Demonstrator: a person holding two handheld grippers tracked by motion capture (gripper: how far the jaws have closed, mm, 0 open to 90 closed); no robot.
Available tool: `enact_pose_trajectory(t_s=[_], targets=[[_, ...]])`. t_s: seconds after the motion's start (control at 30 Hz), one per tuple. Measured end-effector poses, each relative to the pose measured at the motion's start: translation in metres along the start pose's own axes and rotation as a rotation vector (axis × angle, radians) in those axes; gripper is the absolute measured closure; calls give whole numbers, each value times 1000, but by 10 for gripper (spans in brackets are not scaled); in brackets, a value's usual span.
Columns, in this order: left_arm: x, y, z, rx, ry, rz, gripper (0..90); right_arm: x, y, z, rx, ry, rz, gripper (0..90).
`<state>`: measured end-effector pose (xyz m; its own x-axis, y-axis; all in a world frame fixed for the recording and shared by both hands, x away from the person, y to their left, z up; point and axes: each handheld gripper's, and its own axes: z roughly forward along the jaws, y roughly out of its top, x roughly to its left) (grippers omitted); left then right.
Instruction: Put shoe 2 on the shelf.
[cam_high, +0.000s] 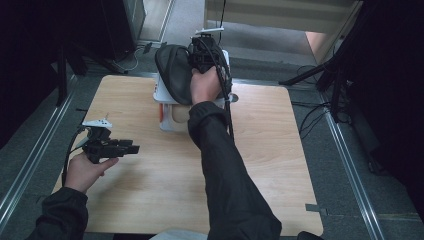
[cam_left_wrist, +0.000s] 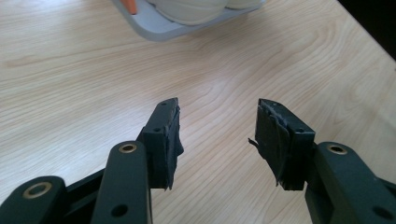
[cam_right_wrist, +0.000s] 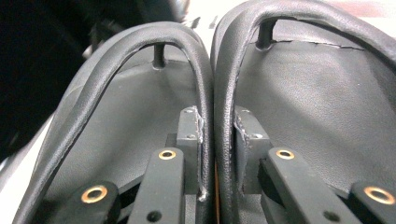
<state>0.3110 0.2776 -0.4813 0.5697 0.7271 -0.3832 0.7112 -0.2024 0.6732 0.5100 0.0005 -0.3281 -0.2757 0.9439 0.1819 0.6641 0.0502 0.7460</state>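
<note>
Right hand-held gripper (cam_right_wrist: 217, 140) pinches both black leather slip-on shoes (cam_high: 175, 70) by their touching rims above the white shoebox (cam_high: 167, 122) at the counter's far edge, left hand-held gripper (cam_left_wrist: 217, 140) idling wide open, so one rim could slip free.

Black sandal straps (cam_right_wrist: 212, 93) pinched together between the right gripper's (cam_right_wrist: 218, 140) fingers (cam_right_wrist: 189, 135).

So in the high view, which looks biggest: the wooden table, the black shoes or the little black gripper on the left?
1. Light wooden table
2. Pair of black leather shoes, held by the right gripper
3. Left gripper, smallest; it may sit nearer the camera.
</note>
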Motion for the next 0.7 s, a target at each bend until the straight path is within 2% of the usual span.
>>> enact_pose_trajectory(t_s=[0.03, 0.07, 0.1, 0.23, 0.37, 0.7], targets=[[0, 0, 0, 0, 0, 0, 506, 0, 0, 0, 0, 0, 0, 762], [-2, 2, 3, 1, -6, 15, 506, 1, 1, 7, -9, -22, 42, 761], [-3, 2, 5, 4, -10, 17, 507, 1, 2, 10, -4, -27, 56, 761], [-3, 2, 7, 20, -12, 28, 508, -1, 4, 17, -10, -46, 87, 760], [-2, 2, 5, 3, -10, 20, 508, 0, 6, 23, -10, -74, 93, 758], [-3, 2, 6, 3, -19, 25, 508, 4, 7, 30, -27, -118, 112, 753]])
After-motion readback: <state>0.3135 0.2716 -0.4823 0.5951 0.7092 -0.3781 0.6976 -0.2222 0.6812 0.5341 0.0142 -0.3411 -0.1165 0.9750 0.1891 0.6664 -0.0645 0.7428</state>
